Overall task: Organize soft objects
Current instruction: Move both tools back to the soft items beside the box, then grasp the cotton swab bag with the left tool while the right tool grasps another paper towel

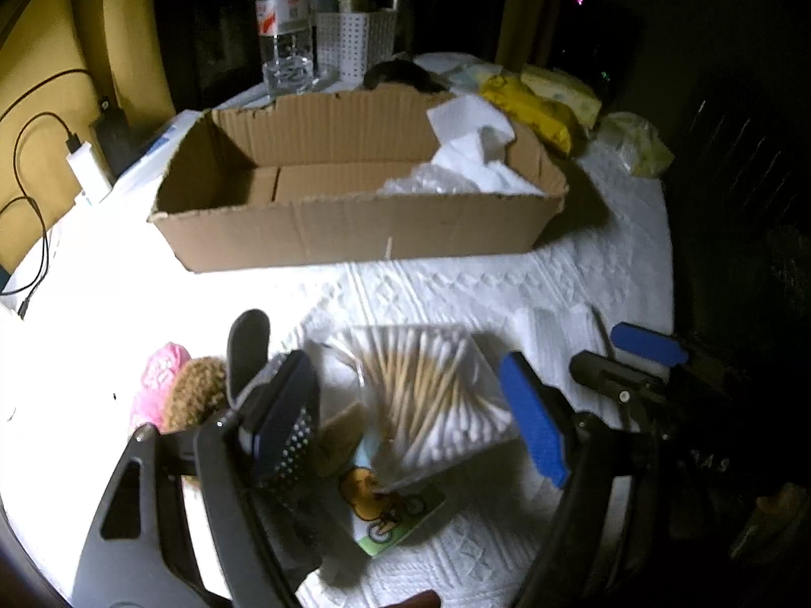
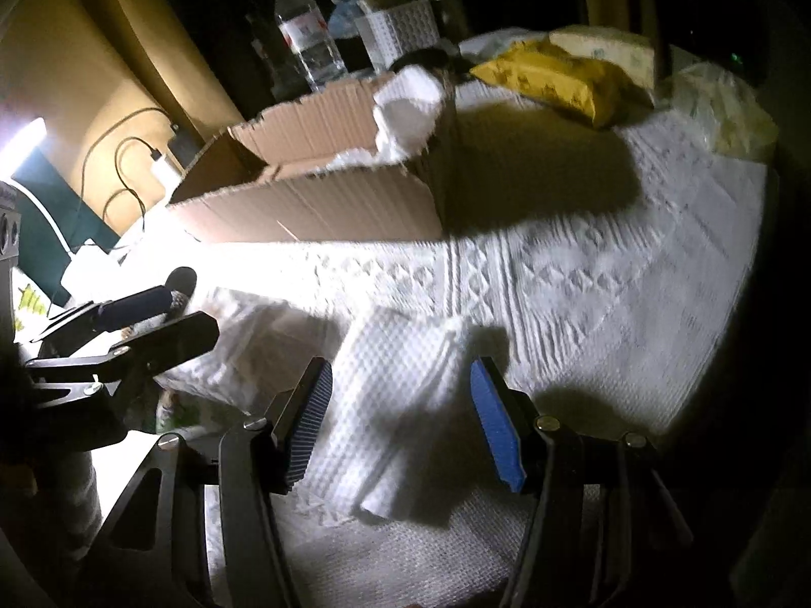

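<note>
Dim surroundings frame a round table (image 1: 583, 273) covered in a white embossed cloth, lit brightly on its left side. Toward the far edge sits an open cardboard box (image 1: 355, 223), with white tissue and clear plastic wrap (image 1: 471, 162) heaped at its right end. Behind the box stand a water bottle (image 1: 284, 25) and a white perforated basket (image 1: 355, 40); a yellow packet (image 1: 532, 106) and pale wrapped packs lie along the far right edge.

At the near edge, the left gripper (image 1: 410, 420) holds its jaws wide apart over a clear bag of cotton swabs (image 1: 426, 395), whose lower end rests on a card printed with a bear on a bicycle (image 1: 390, 511); the pads do not press it. Beside its left finger lie a pink and brown plush toy (image 1: 177, 390) and a dark slipper-shaped item (image 1: 248, 349).

The right gripper (image 2: 400, 425) also stands wide, straddling a folded white waffle-textured cloth (image 2: 395, 405) lying on the table near the front edge, without squeezing it.
</note>
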Available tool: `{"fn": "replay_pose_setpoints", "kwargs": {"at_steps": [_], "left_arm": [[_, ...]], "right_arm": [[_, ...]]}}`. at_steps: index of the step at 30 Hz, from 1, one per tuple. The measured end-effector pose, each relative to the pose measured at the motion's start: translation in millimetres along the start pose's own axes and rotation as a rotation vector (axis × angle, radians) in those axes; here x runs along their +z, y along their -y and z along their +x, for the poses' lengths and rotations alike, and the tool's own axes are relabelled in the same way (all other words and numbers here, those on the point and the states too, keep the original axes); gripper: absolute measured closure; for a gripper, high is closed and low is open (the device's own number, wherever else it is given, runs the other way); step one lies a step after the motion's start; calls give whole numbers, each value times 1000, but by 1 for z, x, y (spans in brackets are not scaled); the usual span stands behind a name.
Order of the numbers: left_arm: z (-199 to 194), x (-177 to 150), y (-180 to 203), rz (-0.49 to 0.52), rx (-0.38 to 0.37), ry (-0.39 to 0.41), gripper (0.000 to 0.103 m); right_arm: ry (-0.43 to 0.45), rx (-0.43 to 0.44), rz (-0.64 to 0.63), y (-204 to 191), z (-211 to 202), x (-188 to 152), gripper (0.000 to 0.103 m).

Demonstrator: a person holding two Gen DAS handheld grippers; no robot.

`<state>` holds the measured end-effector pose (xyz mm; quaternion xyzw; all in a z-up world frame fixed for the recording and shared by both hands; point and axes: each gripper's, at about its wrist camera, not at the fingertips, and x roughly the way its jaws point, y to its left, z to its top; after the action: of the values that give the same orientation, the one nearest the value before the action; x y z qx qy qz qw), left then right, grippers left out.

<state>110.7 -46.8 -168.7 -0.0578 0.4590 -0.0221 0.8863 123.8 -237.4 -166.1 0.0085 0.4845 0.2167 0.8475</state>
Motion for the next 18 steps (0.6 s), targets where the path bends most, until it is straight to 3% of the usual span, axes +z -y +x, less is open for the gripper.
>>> {"fn": "replay_pose_setpoints", "kwargs": {"at_steps": [9,18], "left_arm": [[20,-3,5,20,18,-48,25],[26,-4,12,57,25,-51,25]], "right_arm": [[-9,-10,-7,2,10,-5,43],[-2,-108,-96,-13,14,-10,47]]}}
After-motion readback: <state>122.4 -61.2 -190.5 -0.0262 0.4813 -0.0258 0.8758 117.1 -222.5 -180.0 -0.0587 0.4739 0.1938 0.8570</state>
